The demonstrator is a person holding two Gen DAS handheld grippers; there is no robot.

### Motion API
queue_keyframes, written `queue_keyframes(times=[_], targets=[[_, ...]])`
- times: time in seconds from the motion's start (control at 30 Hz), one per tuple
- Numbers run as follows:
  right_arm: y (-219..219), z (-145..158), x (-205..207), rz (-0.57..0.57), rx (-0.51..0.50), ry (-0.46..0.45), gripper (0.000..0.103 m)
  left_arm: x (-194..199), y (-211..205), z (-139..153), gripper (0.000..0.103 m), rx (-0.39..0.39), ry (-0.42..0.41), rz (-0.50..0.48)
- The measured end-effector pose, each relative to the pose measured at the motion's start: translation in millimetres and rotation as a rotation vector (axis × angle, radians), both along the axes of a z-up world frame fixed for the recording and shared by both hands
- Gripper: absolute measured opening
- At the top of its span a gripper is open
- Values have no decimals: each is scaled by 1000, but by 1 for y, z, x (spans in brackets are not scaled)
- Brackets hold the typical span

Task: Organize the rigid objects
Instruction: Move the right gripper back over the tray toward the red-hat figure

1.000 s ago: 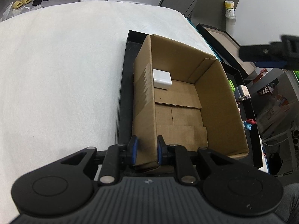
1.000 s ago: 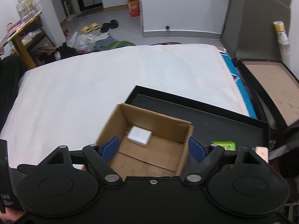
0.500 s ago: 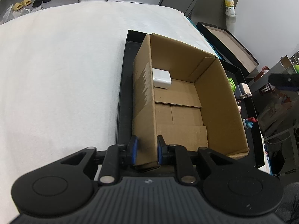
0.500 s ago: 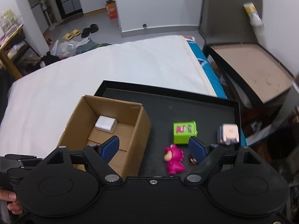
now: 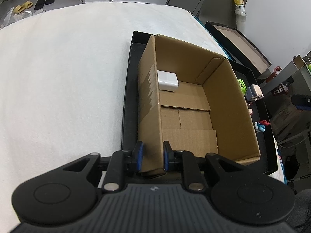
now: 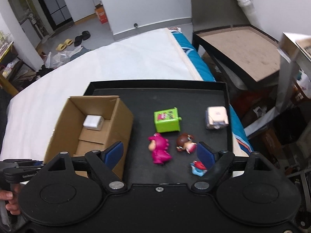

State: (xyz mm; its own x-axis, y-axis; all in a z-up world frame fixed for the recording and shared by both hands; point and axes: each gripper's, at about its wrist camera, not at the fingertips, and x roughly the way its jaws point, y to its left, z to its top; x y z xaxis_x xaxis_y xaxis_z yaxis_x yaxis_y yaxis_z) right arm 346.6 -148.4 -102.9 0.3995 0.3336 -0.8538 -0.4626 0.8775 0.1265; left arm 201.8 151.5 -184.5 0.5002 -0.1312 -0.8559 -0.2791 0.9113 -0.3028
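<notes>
Centrally, an open cardboard box [image 5: 186, 104] sits at the left end of a black tray [image 6: 194, 97] resting on a white padded surface [image 5: 68, 77]. Left gripper [image 5: 152, 156]: its blue pads are clamped on the box's near-left wall, one pad outside, one inside. Inside the box, a white block [image 5: 167, 80] lies on the floor against the far-left corner. Right gripper [image 6: 160, 153]: fingers spread wide apart and holding nothing, poised above the toys on the tray. To the right of the box, on the tray floor, lie a pink figure [image 6: 159, 151] and a brown-haired doll [image 6: 185, 143], near each other between the spread fingers; a green cube [image 6: 167, 119] stands just beyond them; a pale cube [image 6: 216, 117] sits near the tray's right wall; a small red-and-blue figure [image 6: 197, 167] lies just beside the right-hand fingertip [image 6: 206, 154], partly hidden by it.
</notes>
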Motion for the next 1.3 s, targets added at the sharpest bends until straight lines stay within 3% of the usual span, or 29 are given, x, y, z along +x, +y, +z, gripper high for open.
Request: queue_keyframes(times=[0.37,0.67,0.73,0.77,1.3], targets=[[-38,-21,2,-132,29,20,83,3,-2,0,18,9,16,0],[-44,-52,-4,-243,43,6,84,6,-4,-2,18,20,27,-1],[-44,-59,-5,-243,43,-10,97,6,-5,-3,18,24,29,-2],[-44,-62,-7,-245,42,-21,98,7,-6,-3,18,29,32,-4],[-43,-102,-3,-243,23,-36,94,20,-13,-13,18,71,85,-10]])
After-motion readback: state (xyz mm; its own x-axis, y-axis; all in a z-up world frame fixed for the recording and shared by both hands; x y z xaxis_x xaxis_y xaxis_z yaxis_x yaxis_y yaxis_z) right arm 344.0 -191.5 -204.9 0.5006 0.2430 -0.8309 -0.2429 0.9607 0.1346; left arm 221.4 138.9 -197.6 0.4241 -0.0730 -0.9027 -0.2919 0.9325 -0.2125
